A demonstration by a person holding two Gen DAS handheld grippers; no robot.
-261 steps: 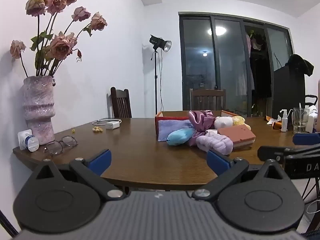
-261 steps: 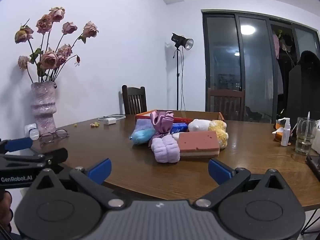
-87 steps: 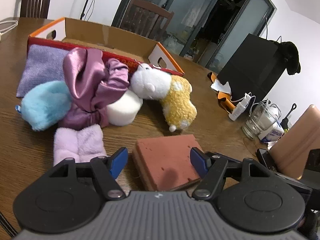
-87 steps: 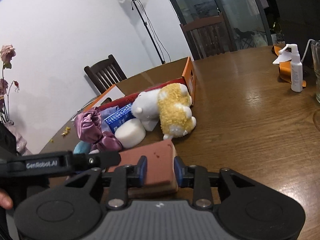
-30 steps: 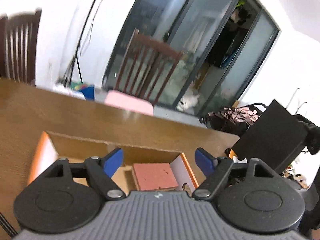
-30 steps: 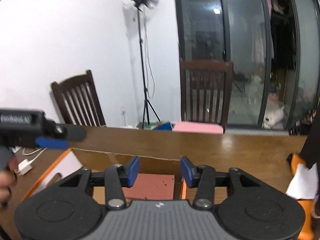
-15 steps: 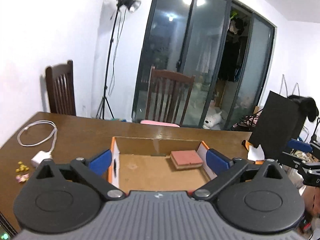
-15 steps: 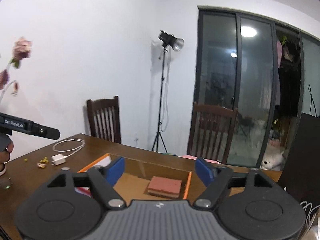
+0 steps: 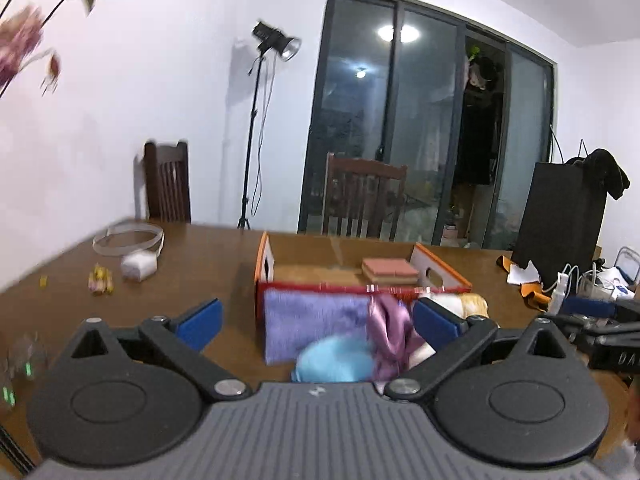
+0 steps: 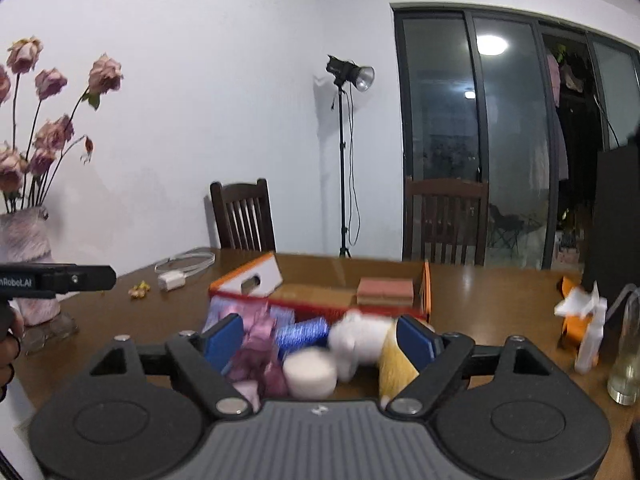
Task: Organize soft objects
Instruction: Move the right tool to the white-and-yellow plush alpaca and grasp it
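Both tongs — left tongs (image 9: 316, 320) and right tongs (image 10: 319, 340) — gaped wide, empty; soft pile (image 10: 304, 344) lay just ahead, sponge (image 9: 389, 270) boxed beyond (pinch gently, one item each, I'd judge)

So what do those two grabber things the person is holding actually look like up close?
Each is the same build: a ribbed grey body at the bottom, two round black discs, and black angled arms with silver rivets ending in blue pads. The left gripper and right gripper match. Seen from the side, the left one is a black bar with white "GenRobot.AI" lettering. No sleeves show.
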